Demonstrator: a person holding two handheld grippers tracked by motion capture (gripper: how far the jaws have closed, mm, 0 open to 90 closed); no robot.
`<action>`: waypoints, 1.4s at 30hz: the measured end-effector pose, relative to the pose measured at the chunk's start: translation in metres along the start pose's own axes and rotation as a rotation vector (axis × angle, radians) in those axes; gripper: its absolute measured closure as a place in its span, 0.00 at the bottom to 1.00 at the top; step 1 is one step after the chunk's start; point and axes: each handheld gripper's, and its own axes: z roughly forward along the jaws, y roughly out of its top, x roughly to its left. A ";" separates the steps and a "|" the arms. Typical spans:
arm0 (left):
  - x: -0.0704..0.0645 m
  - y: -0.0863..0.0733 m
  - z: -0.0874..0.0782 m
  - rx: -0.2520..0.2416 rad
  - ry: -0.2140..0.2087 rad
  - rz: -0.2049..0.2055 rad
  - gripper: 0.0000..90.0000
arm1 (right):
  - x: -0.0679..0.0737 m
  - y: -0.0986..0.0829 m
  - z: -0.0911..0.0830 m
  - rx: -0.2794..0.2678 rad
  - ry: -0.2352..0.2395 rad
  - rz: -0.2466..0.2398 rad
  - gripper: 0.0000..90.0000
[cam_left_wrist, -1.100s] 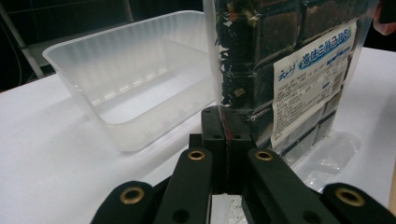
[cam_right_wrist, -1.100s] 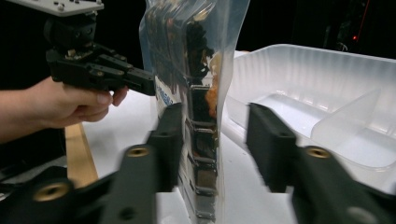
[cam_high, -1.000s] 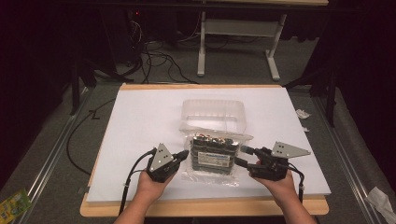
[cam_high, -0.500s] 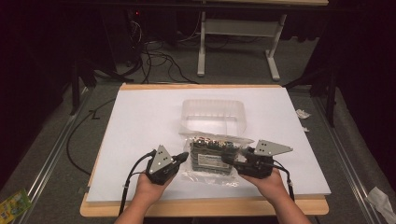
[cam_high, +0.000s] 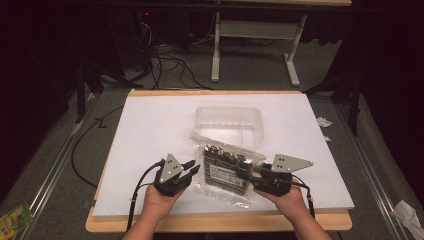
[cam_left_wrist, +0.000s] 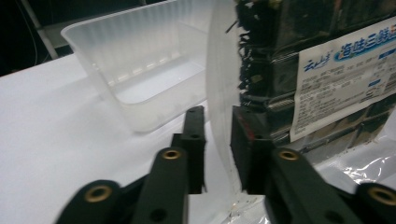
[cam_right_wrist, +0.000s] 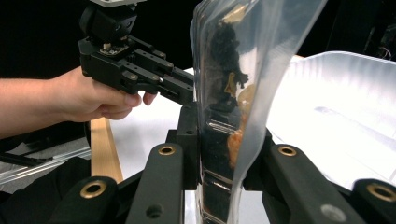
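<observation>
high view, person seated at a white-covered worktop (cam_high: 150, 130). a clear plastic bag (cam_high: 227, 167) of dark contents with a white printed label lies near the front edge, between the two grippers. just behind it, touching or nearly touching its far corner, stands an empty translucent tray (cam_high: 227, 120). beyond the worktop: a grey table frame (cam_high: 252, 45) and loose black cables (cam_high: 165, 65) on the floor; scraps of paper (cam_high: 322, 121) lie off the right edge, and a yellow-green packet (cam_high: 15, 217) lies on the floor at lower left.

left gripper (cam_high: 189, 169): fingers set apart, with the bag's transparent side edge standing in the gap; the left gripper view shows one finger close against the film and the other clear of it, so nothing is pinched. right gripper (cam_high: 245, 173): fingers closed on the bag's opposite edge, the film clamped between them in the right gripper view, where the bag blocks much of the tray behind.

compared with the frame one second earlier, the right gripper has moved inward from the bag's right margin and onto it; the left gripper sits much where it did.
</observation>
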 end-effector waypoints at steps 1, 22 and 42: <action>0.002 0.000 -0.001 0.000 0.005 -0.013 0.74 | 0.000 0.000 0.000 0.000 -0.001 0.004 0.84; 0.026 -0.034 -0.059 0.059 0.096 -0.058 0.43 | -0.003 0.012 -0.025 -0.094 -0.127 0.003 0.84; 0.033 -0.036 -0.058 0.062 0.088 -0.060 0.38 | -0.029 0.049 -0.034 -0.143 -0.267 -0.028 0.84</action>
